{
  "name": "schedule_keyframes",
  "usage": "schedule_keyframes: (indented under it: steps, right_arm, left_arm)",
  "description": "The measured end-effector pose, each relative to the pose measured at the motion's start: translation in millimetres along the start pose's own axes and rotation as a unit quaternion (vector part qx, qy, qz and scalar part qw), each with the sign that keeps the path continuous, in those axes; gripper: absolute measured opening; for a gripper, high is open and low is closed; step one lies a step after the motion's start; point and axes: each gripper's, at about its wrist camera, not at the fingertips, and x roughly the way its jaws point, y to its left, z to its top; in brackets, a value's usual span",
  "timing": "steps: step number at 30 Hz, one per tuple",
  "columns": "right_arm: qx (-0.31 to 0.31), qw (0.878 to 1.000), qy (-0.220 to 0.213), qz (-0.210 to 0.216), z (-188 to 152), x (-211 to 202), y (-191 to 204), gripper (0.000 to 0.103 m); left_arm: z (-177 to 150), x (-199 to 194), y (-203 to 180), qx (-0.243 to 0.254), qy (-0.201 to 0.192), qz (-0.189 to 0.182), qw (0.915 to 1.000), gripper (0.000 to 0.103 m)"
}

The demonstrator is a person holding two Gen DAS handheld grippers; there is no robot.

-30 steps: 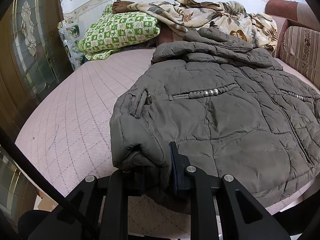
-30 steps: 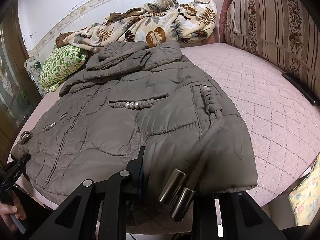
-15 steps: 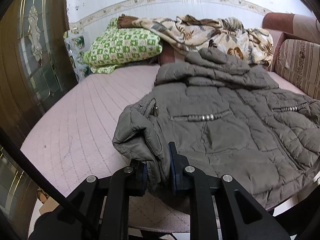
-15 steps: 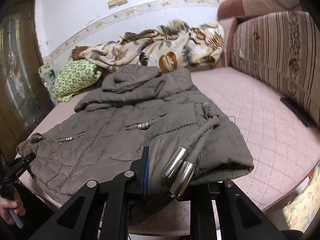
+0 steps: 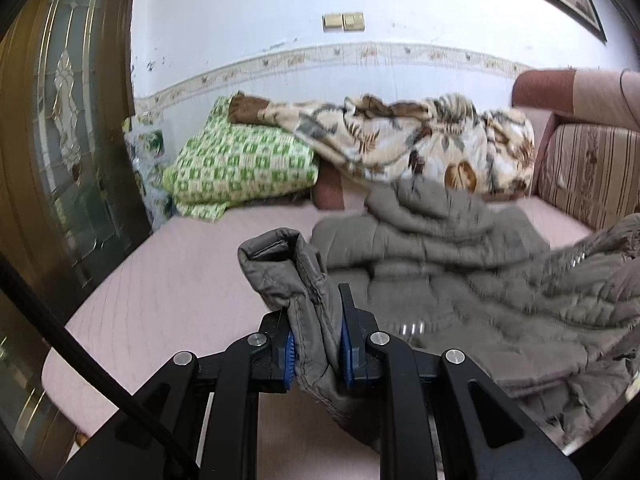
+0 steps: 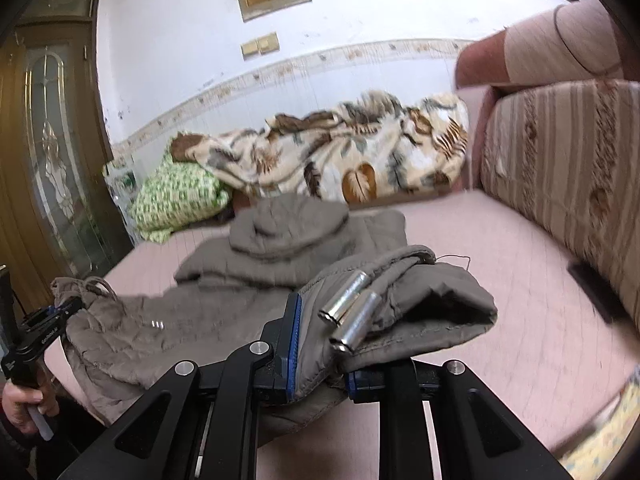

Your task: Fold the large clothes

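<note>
A grey-brown quilted hooded jacket (image 5: 460,264) lies on a pink quilted bed (image 5: 172,280), its hood toward the wall. My left gripper (image 5: 316,344) is shut on the jacket's left bottom corner, which is lifted off the bed and stands up between the blue pads. My right gripper (image 6: 320,356) is shut on the right bottom corner of the jacket (image 6: 288,240); two metal drawstring tips (image 6: 352,316) rest on the lifted fabric there. In the right wrist view the left gripper (image 6: 52,316) appears at far left, held by a hand (image 6: 24,404), with the hem raised between both grippers.
A leaf-patterned blanket (image 5: 408,140) and a green checked pillow (image 5: 244,168) are piled at the wall. A striped cushion (image 6: 560,160) lines the right side. A wooden door with glass (image 5: 60,120) stands at left. A dark flat object (image 6: 596,292) lies by the cushion.
Both grippers have risen with the jacket's bottom corners, lifting the hem off the bed. The views have tilted up, showing more wall.
</note>
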Motion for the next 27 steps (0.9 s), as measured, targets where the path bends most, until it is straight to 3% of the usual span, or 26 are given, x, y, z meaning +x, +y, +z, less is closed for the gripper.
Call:
schedule_keyframes:
  steps: [8,15,18,21,24,27]
  right_arm:
    - [-0.001,1.0,-0.025,0.008,78.4,51.2,-3.4,0.019]
    - [0.036,0.999,-0.005,0.003,144.3,150.0,-24.7,0.019]
    - [0.059,0.998,0.018,0.001,165.5,209.0,-38.8,0.019]
    - [0.086,0.995,0.045,-0.006,174.4,266.3,-55.9,0.019]
    - [0.115,0.99,0.077,-0.022,170.4,320.9,-76.7,0.019]
    - [0.127,0.986,0.104,-0.039,161.2,361.8,-90.8,0.02]
  left_arm:
    - [84.2,66.0,-12.4,-0.008,-0.029,0.002,0.9995,0.018]
    - [151.3,188.0,-27.9,-0.032,0.011,0.001,0.9994,0.022]
    - [166.6,244.1,-34.5,-0.041,0.034,0.009,0.9985,0.031]
    - [173.0,293.3,-31.7,-0.05,0.062,0.038,0.9961,0.065]
    - [174.0,326.4,-18.0,-0.056,0.08,0.038,0.9945,0.071]
    - [172.9,333.0,-4.9,-0.045,0.076,0.064,0.994,0.071]
